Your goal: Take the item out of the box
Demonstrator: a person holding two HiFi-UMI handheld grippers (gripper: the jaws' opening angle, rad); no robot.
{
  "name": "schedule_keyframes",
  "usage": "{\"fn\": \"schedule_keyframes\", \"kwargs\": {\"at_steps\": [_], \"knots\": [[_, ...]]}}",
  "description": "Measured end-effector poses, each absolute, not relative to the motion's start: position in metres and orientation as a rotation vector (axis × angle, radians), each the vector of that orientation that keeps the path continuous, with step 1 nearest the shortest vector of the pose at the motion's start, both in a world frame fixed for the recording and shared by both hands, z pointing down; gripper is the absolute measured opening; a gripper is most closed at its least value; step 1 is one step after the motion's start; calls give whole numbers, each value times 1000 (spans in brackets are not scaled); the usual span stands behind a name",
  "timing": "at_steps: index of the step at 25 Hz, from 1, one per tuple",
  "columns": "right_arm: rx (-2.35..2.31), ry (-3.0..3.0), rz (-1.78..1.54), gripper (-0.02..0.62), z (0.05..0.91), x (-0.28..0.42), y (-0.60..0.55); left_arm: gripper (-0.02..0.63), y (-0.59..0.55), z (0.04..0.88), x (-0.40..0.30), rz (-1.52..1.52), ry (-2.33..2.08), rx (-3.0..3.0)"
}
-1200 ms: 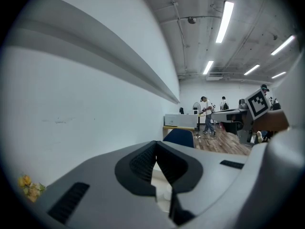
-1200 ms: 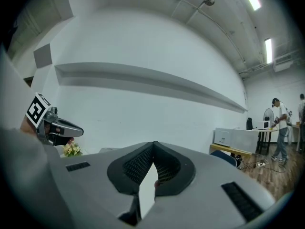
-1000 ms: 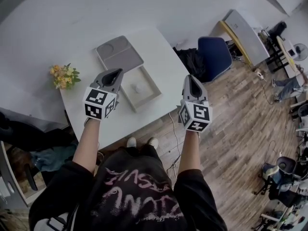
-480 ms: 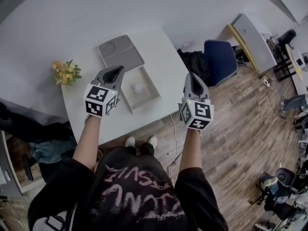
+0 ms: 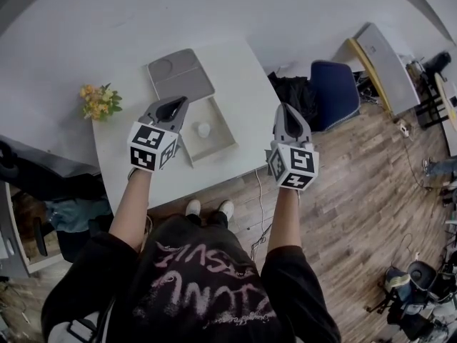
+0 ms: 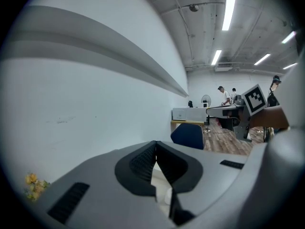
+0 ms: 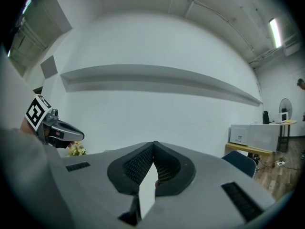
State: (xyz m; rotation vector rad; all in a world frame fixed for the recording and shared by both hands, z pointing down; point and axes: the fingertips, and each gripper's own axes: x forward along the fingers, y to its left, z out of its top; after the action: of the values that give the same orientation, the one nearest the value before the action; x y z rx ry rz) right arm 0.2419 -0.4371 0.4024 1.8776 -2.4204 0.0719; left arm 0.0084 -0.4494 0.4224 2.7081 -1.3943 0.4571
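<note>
Item [image 5: 203, 129], small and white, lies in the open box [image 5: 216, 148] on the surface [image 5: 235, 77] in the head view, with the left hand-held gripper [image 5: 173, 106] at the box's left edge and the right hand-held gripper [image 5: 285, 111] off over the floor. The left gripper view shows its jaws pinched together on nothing. The right gripper view shows the same.

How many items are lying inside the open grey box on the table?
1. A small white round item lies near the middle of the shallow grey open box on the white table. The left tongs cover one box corner, so something there could be hidden.
</note>
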Motion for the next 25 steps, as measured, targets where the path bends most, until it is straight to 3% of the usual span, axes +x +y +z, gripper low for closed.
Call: {"fn": "schedule_keyframes", "kwargs": {"at_steps": [13,25], "knots": [[1834,-2451,114,9,417,245,-442,29,-440,471,28,617,-1270,2650],[1817,-2439,159,9,437,248,-448,170,-437,537,46,810,-1103,2567]]}}
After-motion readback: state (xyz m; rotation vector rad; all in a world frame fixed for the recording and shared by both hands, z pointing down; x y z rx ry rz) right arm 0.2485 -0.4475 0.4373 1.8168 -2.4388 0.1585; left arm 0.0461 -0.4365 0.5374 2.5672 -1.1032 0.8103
